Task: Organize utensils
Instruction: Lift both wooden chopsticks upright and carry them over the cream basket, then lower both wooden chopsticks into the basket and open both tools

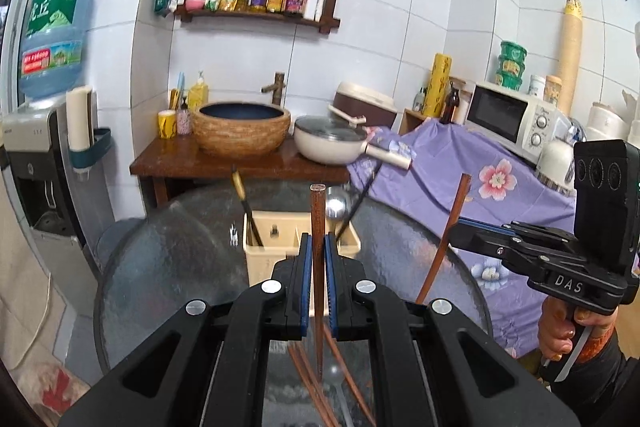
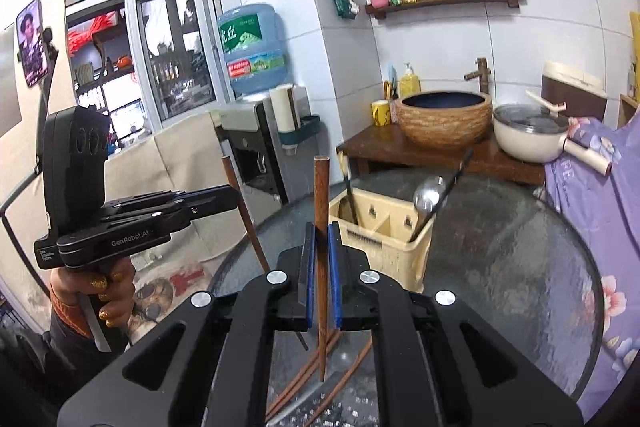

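L gripper [image 1: 318,255] clamped on chopstick [image 1: 318,227], R gripper [image 2: 321,251] clamped on another chopstick [image 2: 321,195]

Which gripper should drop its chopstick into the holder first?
Probably left. The left gripper holds its chopstick upright, lined up just before the utensil holder; the right gripper stands off to the side.

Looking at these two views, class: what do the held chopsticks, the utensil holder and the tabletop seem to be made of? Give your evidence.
Chopsticks: the left gripper holds one chopstick, the right gripper the other chopstick; likely wood, matte reddish-brown with faint grain.
Utensil holder: probably plastic, cream, moulded dividers, dull sheen.
Tabletop: apparently textured glass, translucent grey, glossy, mottled.
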Demonstrator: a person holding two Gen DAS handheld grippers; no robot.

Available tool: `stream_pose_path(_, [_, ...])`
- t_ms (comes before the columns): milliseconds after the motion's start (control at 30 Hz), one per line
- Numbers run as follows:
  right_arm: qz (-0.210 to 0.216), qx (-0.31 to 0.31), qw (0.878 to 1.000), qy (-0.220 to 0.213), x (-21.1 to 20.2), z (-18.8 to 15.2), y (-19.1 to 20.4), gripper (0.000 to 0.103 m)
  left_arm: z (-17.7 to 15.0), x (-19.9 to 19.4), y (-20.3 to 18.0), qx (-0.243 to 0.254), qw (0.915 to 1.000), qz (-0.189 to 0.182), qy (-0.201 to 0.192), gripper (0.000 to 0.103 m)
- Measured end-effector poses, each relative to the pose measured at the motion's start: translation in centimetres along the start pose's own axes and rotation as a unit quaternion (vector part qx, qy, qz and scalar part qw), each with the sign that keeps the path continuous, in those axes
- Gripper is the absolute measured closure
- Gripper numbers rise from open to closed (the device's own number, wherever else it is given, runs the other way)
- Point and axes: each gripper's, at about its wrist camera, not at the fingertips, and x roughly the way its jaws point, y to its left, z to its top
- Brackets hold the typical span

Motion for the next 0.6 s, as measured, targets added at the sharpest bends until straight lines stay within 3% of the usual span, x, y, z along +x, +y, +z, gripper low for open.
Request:
stream_pose_path(133, [-0.006, -0.001, 1.0, -0.026, 0.1, 3.9, 0.1, 0.096, 3.8, -0.1, 0.0, -0.004, 0.9998, -0.006, -0.02, 0.096])
stream_pose_path(367, [-0.046, -0.009, 0.996, -0.08, 0.8, 10.7, 0.2, 0.096, 11.0, 0.6, 0.1, -0.017, 0.9967, 0.029, -0.074, 0.096])
stream_pose_path(500, [-0.085, -0.017, 0.991, -0.101, 3.0, 12.2, -0.5, 0.096, 12.6, 3.0, 0.5, -0.021, 0.9946, 0.061, -0.081, 0.096])
stream_pose_path(600, [-0.11, -0.017, 0.988, -0.106, 5.0, 11.5, -1.4, 0.096, 11.9, 5.4, 1.2, -0.029, 0.9941, 0.079, -0.068, 0.096])
